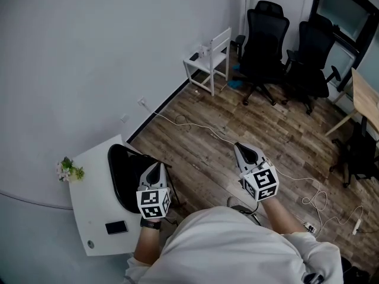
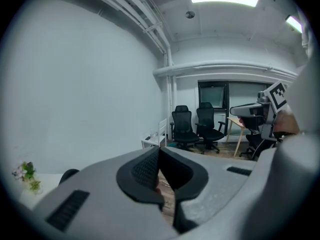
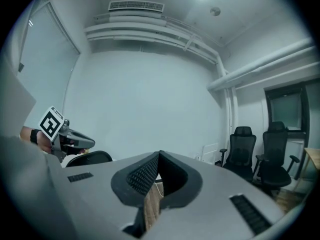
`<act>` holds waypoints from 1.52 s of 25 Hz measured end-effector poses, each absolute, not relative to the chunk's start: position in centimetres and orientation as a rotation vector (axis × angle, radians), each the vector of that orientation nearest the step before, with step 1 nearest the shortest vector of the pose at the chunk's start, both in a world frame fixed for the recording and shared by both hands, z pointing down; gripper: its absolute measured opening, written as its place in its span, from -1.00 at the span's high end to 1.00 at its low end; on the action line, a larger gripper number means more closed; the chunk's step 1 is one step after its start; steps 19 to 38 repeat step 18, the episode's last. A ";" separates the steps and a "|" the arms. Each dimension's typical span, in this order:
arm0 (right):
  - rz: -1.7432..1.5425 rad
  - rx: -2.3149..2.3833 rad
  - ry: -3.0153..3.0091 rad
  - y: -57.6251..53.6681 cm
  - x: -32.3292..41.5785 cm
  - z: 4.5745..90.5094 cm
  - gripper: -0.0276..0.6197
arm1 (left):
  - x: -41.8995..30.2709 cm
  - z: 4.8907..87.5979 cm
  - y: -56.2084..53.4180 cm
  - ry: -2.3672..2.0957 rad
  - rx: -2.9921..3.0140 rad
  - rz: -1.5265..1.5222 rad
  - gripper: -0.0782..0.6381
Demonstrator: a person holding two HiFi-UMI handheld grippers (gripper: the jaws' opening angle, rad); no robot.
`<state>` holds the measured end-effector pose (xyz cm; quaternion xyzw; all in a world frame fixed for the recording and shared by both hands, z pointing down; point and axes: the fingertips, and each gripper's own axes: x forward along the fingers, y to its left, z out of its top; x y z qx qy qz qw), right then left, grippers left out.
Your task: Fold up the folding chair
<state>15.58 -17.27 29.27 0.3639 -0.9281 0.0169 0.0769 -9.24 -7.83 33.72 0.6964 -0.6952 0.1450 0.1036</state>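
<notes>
Folding chair (image 1: 123, 173): black, rounded smooth shell, against the white worktop (image 1: 95, 218), beneath the left gripper in the head view.
Left gripper (image 1: 156, 169): jaws closed together, empty; checkered marker cube.
Right gripper (image 1: 241, 151): jaws closed, empty, above the wood-plank floor (image 1: 237, 117).

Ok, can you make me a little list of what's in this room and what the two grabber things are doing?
left gripper: shut, empty, by the black folding chair
right gripper: shut, empty, over the wooden floor
black folding chair: stands beside the white table
on the table: phone, flowers
far end: white chair, black office chairs
</notes>
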 end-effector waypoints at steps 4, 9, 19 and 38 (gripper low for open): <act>0.043 1.074 -2.785 -17.0 15.4 29.2 0.87 | -9.6 33.9 -7.1 -2.068 2.028 0.427 0.76; 0.017 1.059 -2.791 -16.3 15.1 29.0 0.87 | -9.5 34.0 -6.3 -2.077 2.013 0.419 0.76; -0.003 1.065 -2.795 -15.5 15.6 28.7 0.87 | -8.7 34.1 -5.8 -2.071 2.021 0.430 0.76; -0.003 1.065 -2.795 -15.5 15.6 28.7 0.87 | -8.7 34.1 -5.8 -2.071 2.021 0.430 0.76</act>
